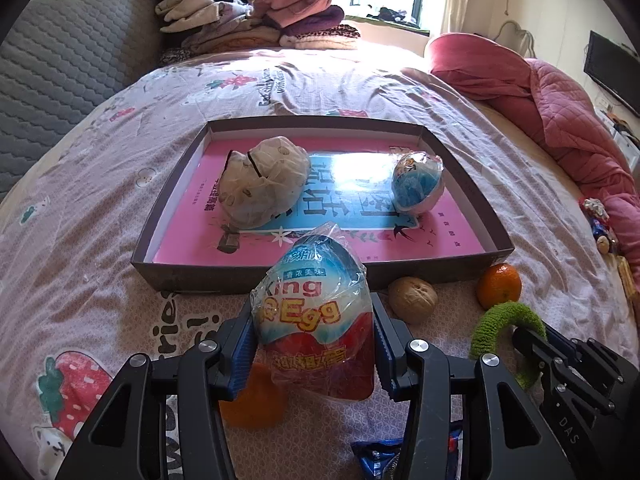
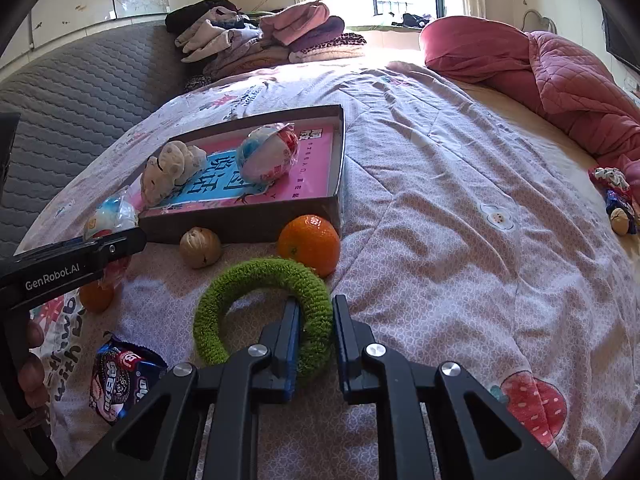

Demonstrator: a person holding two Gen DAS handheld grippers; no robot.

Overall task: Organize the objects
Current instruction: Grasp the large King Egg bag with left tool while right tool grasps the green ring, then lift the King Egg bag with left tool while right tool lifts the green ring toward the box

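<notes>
My left gripper is shut on a plastic-wrapped King Egg toy egg, held upright just in front of a shallow brown box on the bed. The box has a pink and blue bottom and holds a wrapped beige plush and a second wrapped egg. My right gripper is shut on the right side of a fuzzy green ring that rests on the bedspread. In the right wrist view the left gripper shows at the left edge with its egg.
A walnut and an orange lie against the box's front wall. A smaller orange sits under the left gripper and an Oreo packet lies nearer. A pink quilt, folded clothes and small items ring the bed.
</notes>
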